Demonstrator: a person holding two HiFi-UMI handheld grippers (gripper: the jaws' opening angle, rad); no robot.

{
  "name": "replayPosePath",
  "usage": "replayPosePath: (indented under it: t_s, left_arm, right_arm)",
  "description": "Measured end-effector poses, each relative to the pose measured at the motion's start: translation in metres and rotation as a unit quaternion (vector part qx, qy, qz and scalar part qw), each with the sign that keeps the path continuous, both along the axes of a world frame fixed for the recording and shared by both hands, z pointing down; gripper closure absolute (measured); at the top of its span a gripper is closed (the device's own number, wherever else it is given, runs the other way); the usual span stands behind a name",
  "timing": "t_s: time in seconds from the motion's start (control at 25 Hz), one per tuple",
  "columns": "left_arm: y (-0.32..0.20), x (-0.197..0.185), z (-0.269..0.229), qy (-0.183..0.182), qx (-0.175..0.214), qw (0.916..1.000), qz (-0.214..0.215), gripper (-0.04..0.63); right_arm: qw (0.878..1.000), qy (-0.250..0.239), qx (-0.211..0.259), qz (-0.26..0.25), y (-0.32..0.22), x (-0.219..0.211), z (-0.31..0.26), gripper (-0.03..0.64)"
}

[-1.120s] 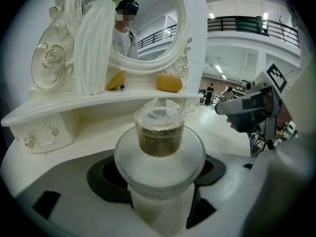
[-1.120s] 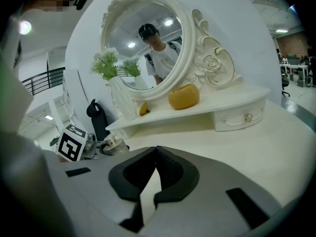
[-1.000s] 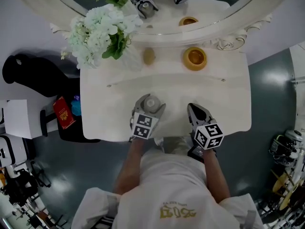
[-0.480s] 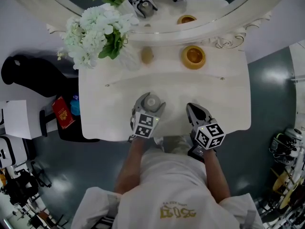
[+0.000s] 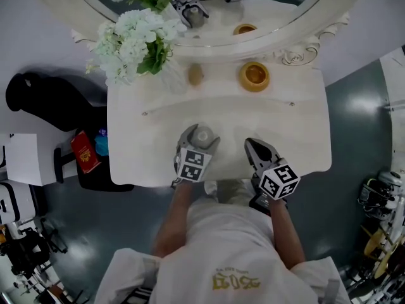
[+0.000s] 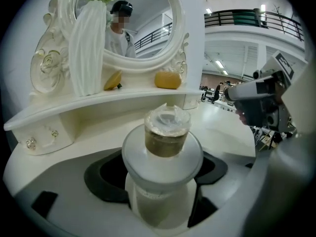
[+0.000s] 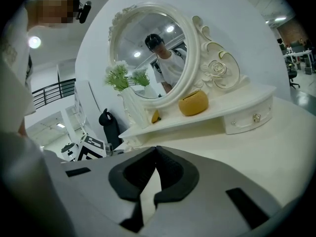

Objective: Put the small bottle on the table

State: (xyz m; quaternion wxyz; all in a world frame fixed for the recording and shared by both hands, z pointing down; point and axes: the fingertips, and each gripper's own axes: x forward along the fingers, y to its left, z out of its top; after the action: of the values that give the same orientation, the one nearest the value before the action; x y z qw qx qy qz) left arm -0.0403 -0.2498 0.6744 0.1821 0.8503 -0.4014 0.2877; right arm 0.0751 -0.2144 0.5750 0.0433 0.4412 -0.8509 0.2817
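The small bottle (image 5: 202, 136), frosted white with a wide shoulder and a clear-capped brownish neck (image 6: 166, 132), stands upright on the white dressing table (image 5: 291, 125) near its front edge. My left gripper (image 5: 201, 133) straddles it. The jaws are opening, and in the left gripper view the dark pads (image 6: 101, 174) stand a little off the bottle's body on both sides. My right gripper (image 5: 252, 144) rests to the right of the bottle over the table's front edge. Its fingertips meet (image 7: 155, 149) with nothing between them.
On the raised shelf at the back stand a white vase of pale flowers (image 5: 136, 43), a small yellow object (image 5: 195, 75) and a yellow bowl (image 5: 254, 76), under an oval mirror (image 5: 278, 40). A black chair (image 5: 44, 100) and a red packet (image 5: 84, 151) are left of the table.
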Motion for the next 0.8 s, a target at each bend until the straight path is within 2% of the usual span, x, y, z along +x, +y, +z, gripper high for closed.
replayPosePath:
  t_s: [0.2, 0.36, 0.4, 0.52, 0.68, 0.8]
  left_arm:
    - [0.005, -0.004, -0.019, 0.031, 0.005, 0.9993, -0.019, 0.204]
    - [0.017, -0.015, -0.027, 0.045, 0.007, 0.9985, -0.029, 0.216]
    - [0.021, -0.016, -0.030, 0.052, 0.003, 0.9981, -0.032, 0.262]
    - [0.030, -0.018, -0.045, 0.071, 0.005, 0.9968, -0.035, 0.261]
    - [0.042, -0.024, -0.063, 0.075, 0.026, 0.9963, -0.034, 0.247]
    - [0.051, -0.031, -0.084, 0.101, 0.035, 0.9933, -0.045, 0.248]
  right_arm:
    - [1.000, 0.023, -0.004, 0.010, 0.010, 0.000, -0.001, 0.603]
    - [0.999, -0.029, 0.001, 0.029, 0.019, -0.001, -0.014, 0.604]
    - [0.999, -0.037, 0.003, 0.033, 0.022, 0.000, -0.017, 0.604]
    - [0.998, -0.049, 0.010, 0.038, 0.030, -0.001, -0.024, 0.603]
    - [0.998, -0.051, 0.020, 0.040, 0.041, -0.007, -0.032, 0.604]
    - [0.997, -0.055, 0.028, 0.040, 0.048, -0.014, -0.040, 0.603]
